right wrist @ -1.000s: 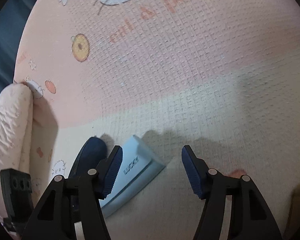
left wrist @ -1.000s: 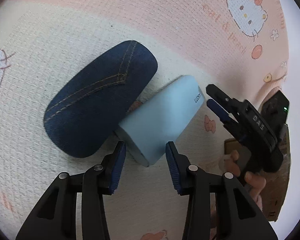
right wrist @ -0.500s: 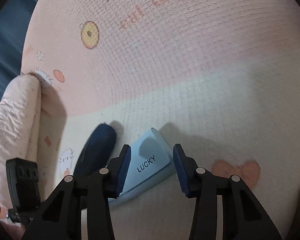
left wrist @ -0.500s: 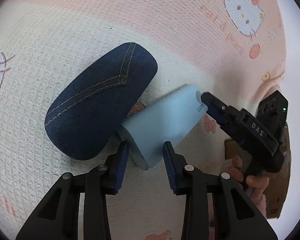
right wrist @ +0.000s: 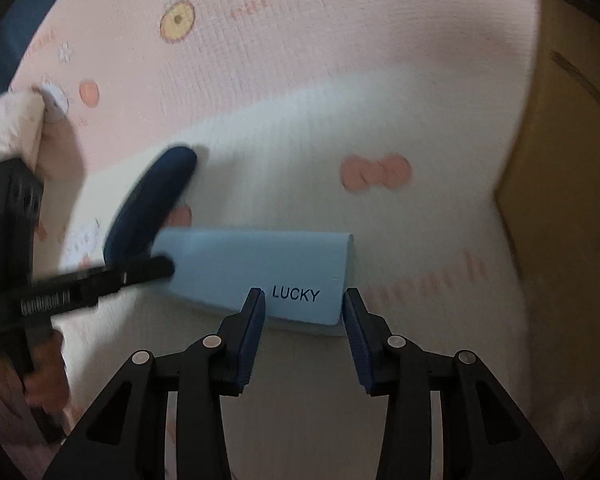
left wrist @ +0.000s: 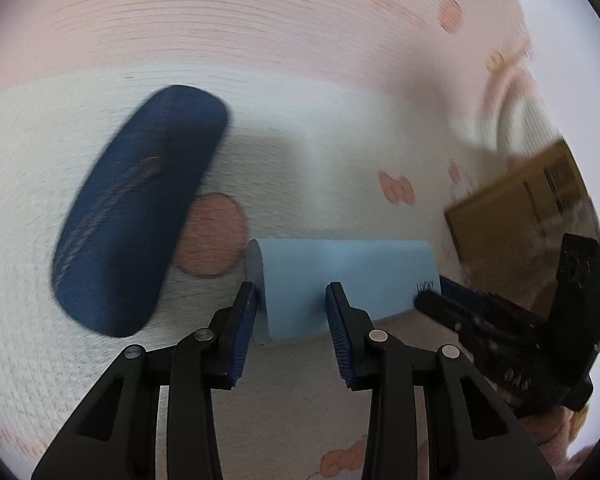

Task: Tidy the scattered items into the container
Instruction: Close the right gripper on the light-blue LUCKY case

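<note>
A light blue case marked LUCKY is held off the bedsheet between both grippers. My left gripper is shut on its left end. My right gripper is shut on the end with the lettering, and it shows in the left wrist view. A dark denim glasses case lies on the sheet to the left, apart from the blue case. A brown cardboard box stands at the right.
The pink and white cartoon-print sheet covers the bed. A pale quilted pillow lies at the far left in the right wrist view. My left gripper also shows there.
Both grippers closed on the blue case and lifted it away from the denim case, turning it toward the cardboard box. The view is blurred by motion.
</note>
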